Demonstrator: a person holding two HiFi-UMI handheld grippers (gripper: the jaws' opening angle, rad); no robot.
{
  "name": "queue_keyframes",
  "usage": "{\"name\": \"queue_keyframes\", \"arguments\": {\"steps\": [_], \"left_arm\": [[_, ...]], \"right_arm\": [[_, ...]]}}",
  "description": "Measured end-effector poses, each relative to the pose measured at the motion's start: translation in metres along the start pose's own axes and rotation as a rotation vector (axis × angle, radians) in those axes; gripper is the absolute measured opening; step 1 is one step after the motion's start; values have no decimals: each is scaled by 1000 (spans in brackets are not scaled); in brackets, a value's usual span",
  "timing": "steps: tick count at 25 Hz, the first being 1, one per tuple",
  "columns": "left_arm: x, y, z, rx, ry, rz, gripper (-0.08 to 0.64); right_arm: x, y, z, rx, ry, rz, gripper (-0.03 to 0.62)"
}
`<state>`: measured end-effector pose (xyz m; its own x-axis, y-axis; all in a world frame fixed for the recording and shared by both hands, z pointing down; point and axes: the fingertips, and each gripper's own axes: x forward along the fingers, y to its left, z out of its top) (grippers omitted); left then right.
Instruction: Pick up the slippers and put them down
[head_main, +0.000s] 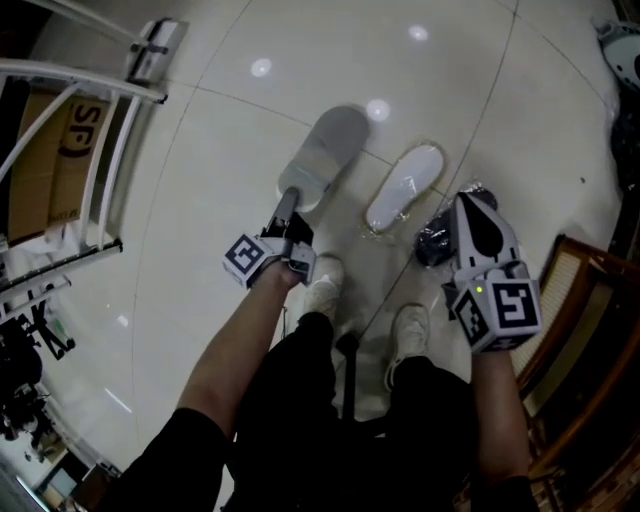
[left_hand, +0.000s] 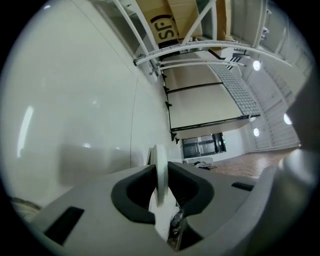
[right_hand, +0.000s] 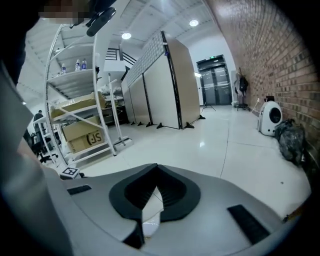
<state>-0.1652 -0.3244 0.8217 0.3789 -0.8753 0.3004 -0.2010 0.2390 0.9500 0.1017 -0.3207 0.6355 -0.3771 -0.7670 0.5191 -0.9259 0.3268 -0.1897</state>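
My left gripper: clamped on the heel rim of the grey slipper; its thin edge stands between the pads.
Grey slipper: runs toward 1 o'clock from that gripper, over the pale floor.
My right gripper: jaws closed tip to tip, nothing in them.
White slipper: on the floor at 9 o'clock from my right gripper and 4 o'clock from the grey slipper, not touching it.

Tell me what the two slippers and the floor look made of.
The grey slipper looks like matte foam or rubber, showing no glare. The white slipper seems similar moulded foam with a smoother sheen, though that is uncertain. The floor is glossy polished tile, mirroring ceiling lights, with thin joint lines.
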Motion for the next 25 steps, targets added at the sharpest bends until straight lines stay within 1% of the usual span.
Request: {"name": "queue_keyframes", "arguments": {"steps": [2,4,6,7,8,9,10,11,13,15,17,18,19,20,22,23,24,25], "left_arm": [[7,13,-2,-7,5,37,63],[12,27,-5,-37,-11,88,63],[9,47,-9,-77,-30,177,66],[7,56,-13,-82,-22,230,66],[6,63,-18,-70,1,284,73],[5,69,-25,-41,37,336,81],[5,73,-32,-1,78,382,121],[5,76,-39,39,118,422,213],[2,85,-46,117,179,500,323],[-9,97,-46,215,233,608,334],[-26,113,-47,338,320,740,334],[-33,118,-48,390,363,784,334],[-37,120,-50,417,393,799,334],[-39,120,-52,418,410,790,334],[-36,111,-55,402,423,744,334],[-32,104,-56,411,429,718,334],[-26,94,-56,439,435,691,334],[-19,81,-55,484,441,658,334]], "right_arm": [[4,0,-1,32,6,13,3],[7,3,-6,44,28,35,3],[6,6,-10,44,42,54,3],[5,7,-10,44,46,62,3],[4,7,-10,50,49,66,3],[3,7,-10,60,55,67,3],[2,6,-10,66,60,66,3],[2,5,-11,67,63,65,3],[2,4,-13,66,69,66,3],[2,3,-16,72,80,57,3],[1,2,-14,67,76,57,3],[1,2,-12,59,70,60,3],[0,2,-10,50,65,64,3],[-1,3,-8,42,61,65,3],[-3,4,-4,35,59,55,3],[-5,3,-2,34,57,44,3],[-5,2,0,32,54,33,3],[-6,0,0,28,51,20,3]]}}
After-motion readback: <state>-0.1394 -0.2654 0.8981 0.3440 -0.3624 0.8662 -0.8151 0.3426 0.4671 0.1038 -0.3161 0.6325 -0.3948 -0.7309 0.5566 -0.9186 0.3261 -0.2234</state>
